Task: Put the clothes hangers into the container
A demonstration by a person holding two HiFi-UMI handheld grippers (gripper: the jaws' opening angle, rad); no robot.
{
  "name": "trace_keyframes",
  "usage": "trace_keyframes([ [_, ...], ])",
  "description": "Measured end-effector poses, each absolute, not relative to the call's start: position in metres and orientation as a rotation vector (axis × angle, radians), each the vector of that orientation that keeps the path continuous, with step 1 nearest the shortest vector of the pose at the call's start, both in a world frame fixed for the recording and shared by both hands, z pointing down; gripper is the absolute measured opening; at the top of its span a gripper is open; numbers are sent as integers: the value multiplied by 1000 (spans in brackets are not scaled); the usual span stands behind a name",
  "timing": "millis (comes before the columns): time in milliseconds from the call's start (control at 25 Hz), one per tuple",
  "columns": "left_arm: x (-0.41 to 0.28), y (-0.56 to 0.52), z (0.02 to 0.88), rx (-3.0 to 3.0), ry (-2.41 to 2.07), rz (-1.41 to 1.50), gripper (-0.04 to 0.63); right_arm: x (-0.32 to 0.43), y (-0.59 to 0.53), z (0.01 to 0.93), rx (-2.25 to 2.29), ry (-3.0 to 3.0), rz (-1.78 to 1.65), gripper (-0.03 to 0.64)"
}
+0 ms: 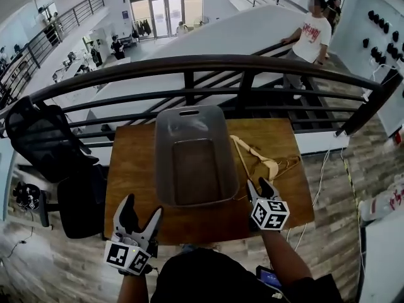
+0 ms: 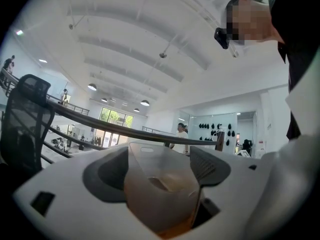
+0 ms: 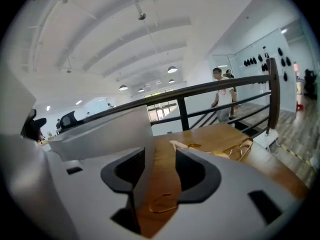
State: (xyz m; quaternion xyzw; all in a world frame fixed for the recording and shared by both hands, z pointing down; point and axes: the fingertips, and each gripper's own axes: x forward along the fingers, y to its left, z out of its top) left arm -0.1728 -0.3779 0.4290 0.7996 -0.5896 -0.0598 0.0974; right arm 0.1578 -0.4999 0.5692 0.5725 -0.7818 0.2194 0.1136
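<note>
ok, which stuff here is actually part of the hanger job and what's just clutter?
Job:
- wooden hangers
- grey container
- left gripper and right gripper, both open

Just there:
- table
- office chair
- railing
- people beyond it

We see a brown wooden table (image 1: 132,169); a gray plastic tub (image 1: 161,163) sits near its middle, open side up. Just to the right of the tub lies a small heap of light wooden hangers (image 1: 262,160) with gold hooks; they rest flat on the wood.
</note>
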Motion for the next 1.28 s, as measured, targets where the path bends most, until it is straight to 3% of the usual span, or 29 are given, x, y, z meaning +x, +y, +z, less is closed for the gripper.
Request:
trace_keyframes([
  [440,-201,-417,444,2338,-1737,-121,376,204,-569,655,1777,-1867,821,153],
  [1280,-221,-430,469,2237,-1750,-57,374,229,-606,721,1683,-1509,970,129],
])
